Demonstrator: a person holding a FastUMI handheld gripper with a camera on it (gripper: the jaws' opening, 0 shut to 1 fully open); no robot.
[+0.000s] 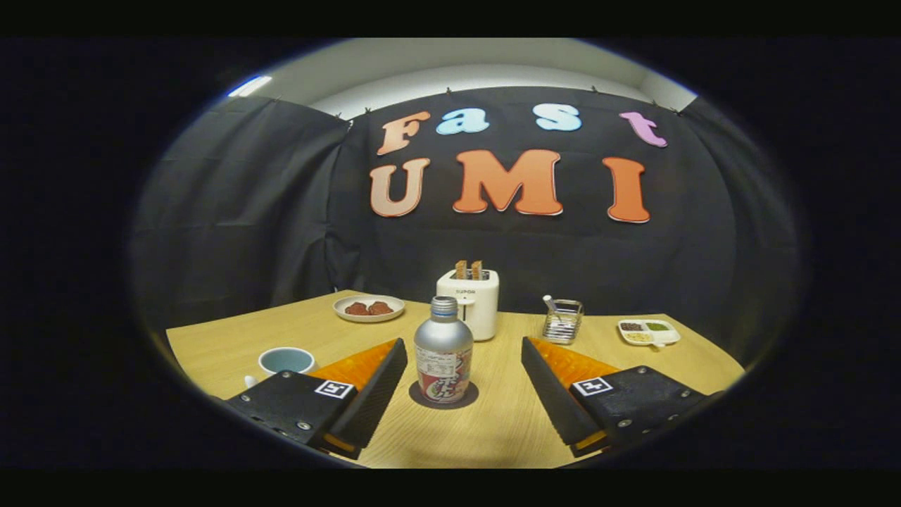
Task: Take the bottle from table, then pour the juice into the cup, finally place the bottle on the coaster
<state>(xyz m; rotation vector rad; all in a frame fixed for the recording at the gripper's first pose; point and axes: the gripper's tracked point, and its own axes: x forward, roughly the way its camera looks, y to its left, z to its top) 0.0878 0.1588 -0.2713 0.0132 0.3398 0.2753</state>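
The gripper (464, 348) is held level and low, pointed straight ahead. Its two fingers (376, 373) are spread wide apart, nothing is pressed between them, and both tips are angled slightly inward.

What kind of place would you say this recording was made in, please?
Probably a mock breakfast table in a recording booth: black cloth walls behind a wooden table with a toaster, a cup and a bottle on a coaster, between the open claw's fingers.

Wooden table (493, 429) carries coaster (417, 398), cup (286, 360), plate (368, 315), toaster (470, 301), wire basket (562, 321), divided dish (648, 331).
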